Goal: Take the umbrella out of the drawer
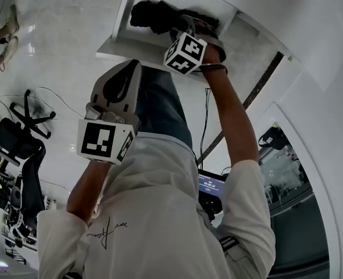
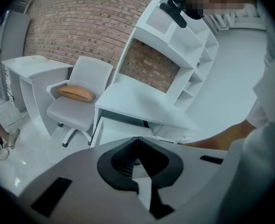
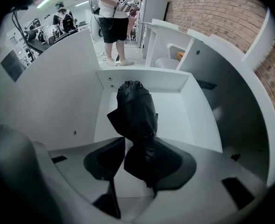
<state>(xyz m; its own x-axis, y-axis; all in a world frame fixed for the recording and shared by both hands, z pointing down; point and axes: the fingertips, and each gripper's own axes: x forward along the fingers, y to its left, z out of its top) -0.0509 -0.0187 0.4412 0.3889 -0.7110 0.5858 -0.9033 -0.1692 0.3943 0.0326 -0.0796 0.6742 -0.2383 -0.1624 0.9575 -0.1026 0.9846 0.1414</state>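
Observation:
A folded black umbrella (image 3: 136,111) lies lengthwise in the open white drawer (image 3: 193,111). My right gripper (image 3: 138,142) points steeply down into the drawer. Its jaws stand apart on either side of the umbrella's near end, and loose black fabric hangs between them. In the head view the umbrella (image 1: 154,15) shows as a dark bundle in the drawer (image 1: 125,46), with the right gripper (image 1: 186,31) reaching in over it. My left gripper (image 1: 131,68) hangs outside the drawer, to its left and nearer me. Its jaws (image 2: 137,138) meet at the tips with nothing between them.
The drawer (image 2: 123,129) hangs under a white desk (image 2: 137,104) with a shelf unit above. A white chair (image 2: 77,108) with an orange cushion (image 2: 76,93) stands left of the desk. Dark office chairs (image 1: 20,156) stand on the floor at left. A person (image 3: 112,22) stands beyond the drawer.

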